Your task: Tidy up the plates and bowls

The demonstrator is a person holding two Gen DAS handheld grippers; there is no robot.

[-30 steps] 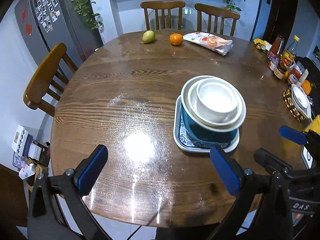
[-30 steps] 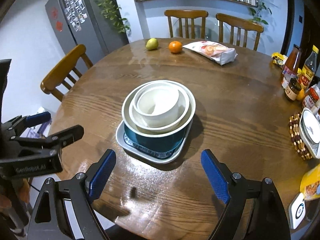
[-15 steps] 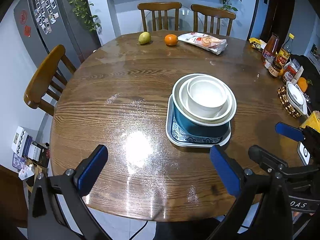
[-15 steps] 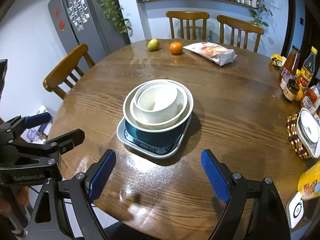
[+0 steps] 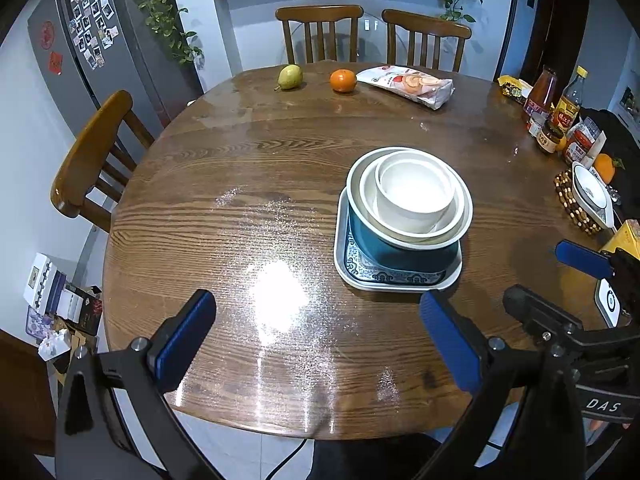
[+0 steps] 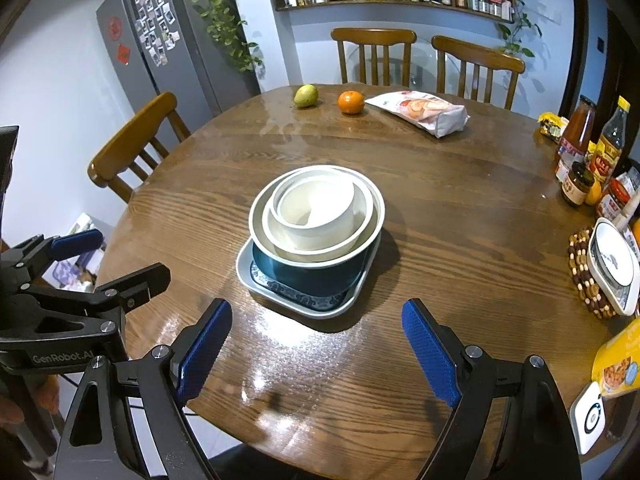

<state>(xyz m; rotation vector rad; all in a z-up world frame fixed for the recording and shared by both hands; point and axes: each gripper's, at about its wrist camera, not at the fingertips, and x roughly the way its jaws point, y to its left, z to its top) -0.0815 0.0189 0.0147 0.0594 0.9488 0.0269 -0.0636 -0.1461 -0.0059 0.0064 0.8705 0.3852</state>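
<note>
A stack of dishes stands near the middle of the round wooden table [image 5: 224, 216] [image 6: 460, 220]. At the bottom lies a square plate with a blue pattern [image 5: 394, 278] [image 6: 304, 302]. On it sits a teal bowl [image 5: 396, 250] [image 6: 312, 274], and nested inside are a wider cream bowl [image 5: 456, 222] [image 6: 264, 226] and a small white bowl [image 5: 416, 196] [image 6: 316, 210]. My left gripper [image 5: 316, 336] hangs open over the near table edge, left of the stack. My right gripper [image 6: 318, 346] is open too, just short of the stack, with nothing between its fingers.
A pear [image 5: 290, 77], an orange [image 5: 343, 81] and a snack bag [image 5: 406, 86] lie at the far side. Bottles and jars [image 6: 588, 152] crowd the right edge, beside a white dish on a beaded trivet [image 6: 612, 266]. Wooden chairs [image 5: 92, 152] ring the table.
Both grippers have drawn back slightly from the stack, so more of the table's near edge shows. The dishes have not moved and both grippers stay open.
</note>
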